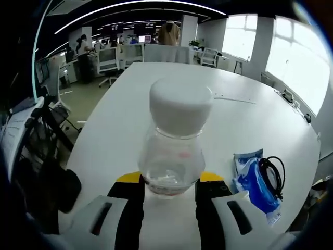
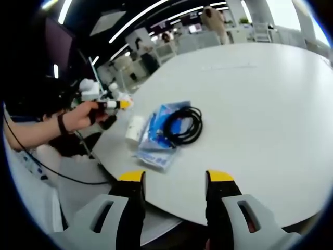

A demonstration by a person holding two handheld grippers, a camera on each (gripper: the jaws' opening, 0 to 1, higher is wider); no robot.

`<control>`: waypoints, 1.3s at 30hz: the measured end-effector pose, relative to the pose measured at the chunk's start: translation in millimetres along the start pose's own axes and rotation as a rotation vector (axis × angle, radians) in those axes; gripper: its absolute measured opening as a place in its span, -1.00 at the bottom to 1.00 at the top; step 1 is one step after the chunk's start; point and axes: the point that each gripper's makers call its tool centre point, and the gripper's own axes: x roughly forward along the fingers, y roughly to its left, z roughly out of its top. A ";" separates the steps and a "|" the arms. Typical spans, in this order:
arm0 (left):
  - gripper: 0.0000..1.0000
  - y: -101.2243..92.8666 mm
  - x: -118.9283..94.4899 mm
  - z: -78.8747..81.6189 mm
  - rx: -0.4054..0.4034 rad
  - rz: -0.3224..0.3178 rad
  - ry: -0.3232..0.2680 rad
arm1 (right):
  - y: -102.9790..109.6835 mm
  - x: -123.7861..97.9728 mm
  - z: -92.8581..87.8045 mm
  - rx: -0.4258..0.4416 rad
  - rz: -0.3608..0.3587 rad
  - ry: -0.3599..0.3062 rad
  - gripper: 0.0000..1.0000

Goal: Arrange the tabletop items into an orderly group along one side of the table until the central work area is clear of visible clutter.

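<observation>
Bottle (image 1: 174, 151): clear, white cap, pinched between jaws of left hand-held gripper (image 1: 170, 185), at near edge of white surface (image 1: 244, 125).
Right hand-held gripper (image 2: 174, 179): jaws spread, holding nothing, above surface edge.
Blue packet (image 2: 156, 136): beyond, coiled black cable (image 2: 182, 126) lying on it.

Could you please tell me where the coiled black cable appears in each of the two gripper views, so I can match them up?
Left gripper view: the black cable is at the lower right, resting on the blue packet near the table's edge.
Right gripper view: the cable is just left of centre, lying on the same blue packet.
Shared landmark: the blue packet on the white table.
</observation>
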 end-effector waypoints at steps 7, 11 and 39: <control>-0.26 2.2 11.1 12.0 -0.015 0.012 -0.002 | -2.4 -1.3 3.3 0.003 -0.007 -0.003 -0.13; -0.26 2.6 16.0 16.0 -0.023 0.014 -0.003 | -2.4 -0.7 3.9 0.002 -0.007 0.000 -0.13; -0.17 -1.2 7.1 31.8 -0.081 -0.018 -0.031 | 2.0 -4.6 0.6 0.005 -0.004 0.001 -0.14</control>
